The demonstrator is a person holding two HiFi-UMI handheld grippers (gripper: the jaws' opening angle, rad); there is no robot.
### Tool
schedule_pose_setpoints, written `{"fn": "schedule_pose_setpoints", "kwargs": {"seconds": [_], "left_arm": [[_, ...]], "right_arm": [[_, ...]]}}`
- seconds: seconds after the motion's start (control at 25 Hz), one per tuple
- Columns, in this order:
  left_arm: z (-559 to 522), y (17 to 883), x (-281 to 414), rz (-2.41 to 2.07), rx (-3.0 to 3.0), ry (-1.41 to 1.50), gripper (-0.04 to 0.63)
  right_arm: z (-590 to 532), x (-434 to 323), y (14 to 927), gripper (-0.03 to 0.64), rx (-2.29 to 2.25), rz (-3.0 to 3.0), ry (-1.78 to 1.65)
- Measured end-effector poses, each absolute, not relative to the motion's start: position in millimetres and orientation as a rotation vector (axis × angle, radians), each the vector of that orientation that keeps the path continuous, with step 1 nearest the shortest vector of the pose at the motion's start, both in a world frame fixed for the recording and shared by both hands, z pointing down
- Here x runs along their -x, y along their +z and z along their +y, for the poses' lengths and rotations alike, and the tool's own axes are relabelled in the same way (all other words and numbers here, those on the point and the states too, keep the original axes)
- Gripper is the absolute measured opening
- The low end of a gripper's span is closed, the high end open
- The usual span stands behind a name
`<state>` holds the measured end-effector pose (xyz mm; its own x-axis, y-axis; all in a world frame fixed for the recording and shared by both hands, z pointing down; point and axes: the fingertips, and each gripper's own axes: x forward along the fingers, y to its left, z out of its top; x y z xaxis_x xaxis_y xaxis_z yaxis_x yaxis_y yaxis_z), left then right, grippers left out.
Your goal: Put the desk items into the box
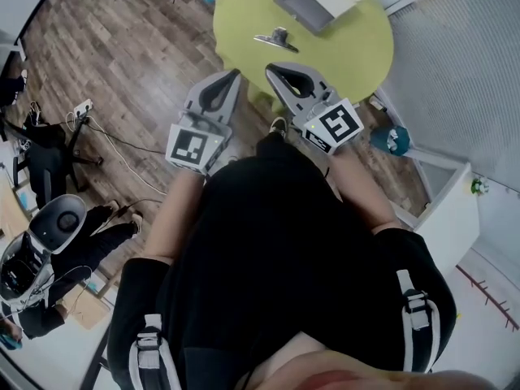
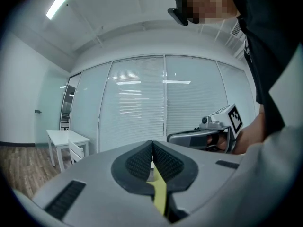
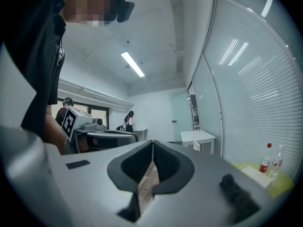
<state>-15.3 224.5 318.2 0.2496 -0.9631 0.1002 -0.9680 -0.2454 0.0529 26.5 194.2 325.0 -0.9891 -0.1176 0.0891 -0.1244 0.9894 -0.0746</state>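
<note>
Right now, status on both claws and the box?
Left claw shut, empty. Right claw shut, empty. Box on green table, metal item beside it. No obstruction seen.

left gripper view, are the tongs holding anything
No, the left gripper has its tongs closed tip to tip with nothing clamped between them.

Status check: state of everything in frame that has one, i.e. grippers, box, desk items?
left gripper: fingers shut, empty.
right gripper: fingers shut, empty.
box: on green table, looks open.
metal desk item: lying on table, outside box.
</note>
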Motion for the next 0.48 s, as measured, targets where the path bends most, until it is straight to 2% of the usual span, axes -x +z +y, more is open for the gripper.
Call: {"fn": "schedule_pose_setpoints", "kwargs": {"seconds": [0.48], "left_arm": [[132, 329, -23, -1.873, -2.374, 0.126, 0.012]], "right_arm": [[99, -64, 344, 0.018, -0.163, -3.025, 0.132]]}}
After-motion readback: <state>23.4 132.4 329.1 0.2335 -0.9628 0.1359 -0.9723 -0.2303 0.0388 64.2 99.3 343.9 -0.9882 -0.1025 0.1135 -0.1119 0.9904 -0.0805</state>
